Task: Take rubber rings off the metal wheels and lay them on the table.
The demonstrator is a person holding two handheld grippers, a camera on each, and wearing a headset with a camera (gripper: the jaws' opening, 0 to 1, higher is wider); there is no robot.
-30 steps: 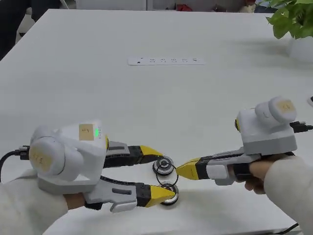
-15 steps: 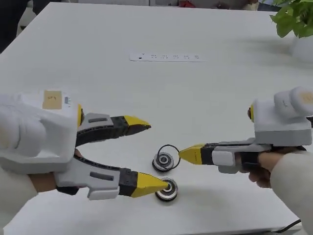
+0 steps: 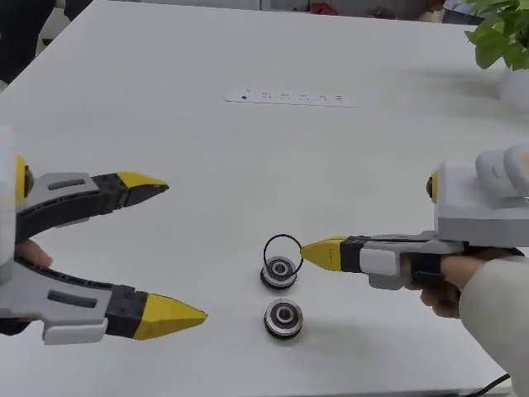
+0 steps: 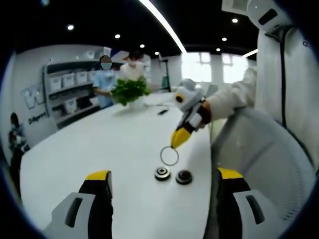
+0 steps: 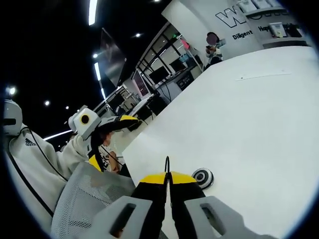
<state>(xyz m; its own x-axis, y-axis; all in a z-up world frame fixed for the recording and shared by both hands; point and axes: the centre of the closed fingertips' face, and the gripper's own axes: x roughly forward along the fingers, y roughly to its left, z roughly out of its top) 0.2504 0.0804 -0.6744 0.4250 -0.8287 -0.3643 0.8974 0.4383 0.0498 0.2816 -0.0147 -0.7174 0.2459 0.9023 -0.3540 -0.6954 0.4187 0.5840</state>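
**Containers.** White pot (image 3: pixel 519 83) at the far right corner of the white table (image 3: pixel 248 165), holding a green leafy plant (image 3: pixel 500 33). In the left gripper view, storage bins on wall shelving (image 4: pixel 70 84) behind the table, contents too small to make out.

**Right gripper** (image 3: pixel 304 251). Entering from the right, held level in a hand (image 3: pixel 434 288). Yellow-tipped jaws pressed together, pinching the thin black rubber ring (image 3: pixel 283 236) at its right edge. Ring raised off the table, standing upright as an open circle, hanging from the jaw tips directly over the farther metal wheel (image 3: pixel 279 271). Contact between ring and wheel not discernible. In the right gripper view, ring seen edge-on as a thin dark line rising from the closed tips, with one wheel just to the right of them.

**Nearer metal wheel** (image 3: pixel 283 318). Lying flat just beside the farther one, toward the table's near edge, apart from both grippers.

**Left gripper** (image 3: pixel 186 251). At the left, jaws spread wide and empty, yellow tips pointing toward the wheels yet well apart from them. In the left gripper view, both wheels side by side between the two spread jaws, farther along the table, with the ring above the left one.

**White power strip** (image 3: pixel 291 98). Flat on the table, well beyond the wheels.
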